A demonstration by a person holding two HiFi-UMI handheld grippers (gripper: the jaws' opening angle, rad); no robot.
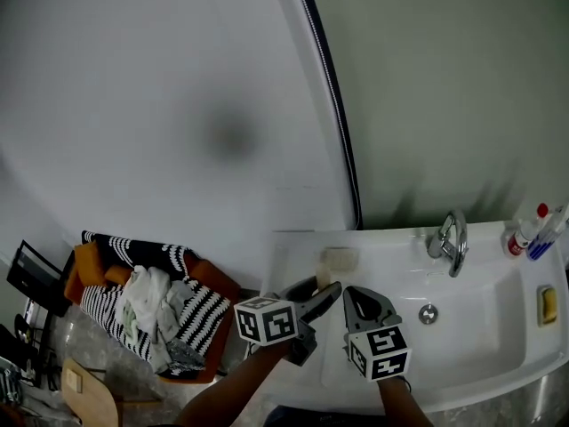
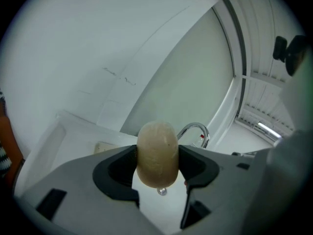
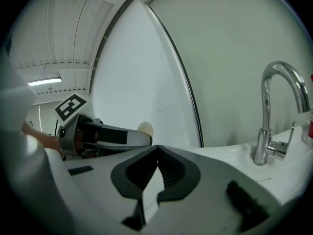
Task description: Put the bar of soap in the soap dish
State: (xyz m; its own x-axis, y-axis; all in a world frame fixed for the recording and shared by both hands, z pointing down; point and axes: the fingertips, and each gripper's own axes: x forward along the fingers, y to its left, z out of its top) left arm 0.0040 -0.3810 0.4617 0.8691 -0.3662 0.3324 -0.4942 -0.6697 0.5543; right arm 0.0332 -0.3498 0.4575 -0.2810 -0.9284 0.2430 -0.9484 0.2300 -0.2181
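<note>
The beige oval bar of soap (image 2: pixel 157 153) is clamped upright between the jaws of my left gripper (image 2: pixel 157 160), which is shut on it. In the head view the left gripper (image 1: pixel 327 292) hovers over the left part of the white sink (image 1: pixel 498 354), with the soap (image 1: pixel 323 279) at its tips. The pale rectangular soap dish (image 1: pixel 340 259) rests on the sink's back ledge, just beyond the soap. My right gripper (image 1: pixel 354 297) hangs beside the left one, shut and empty; in the right gripper view its tips (image 3: pixel 156 149) touch.
A chrome faucet (image 1: pixel 453 240) stands at the back of the sink, above the drain (image 1: pixel 428 313). Bottles (image 1: pixel 529 232) and a yellow item (image 1: pixel 549 303) are at the sink's right end. A seat piled with clothes (image 1: pixel 147 308) is on the floor at left.
</note>
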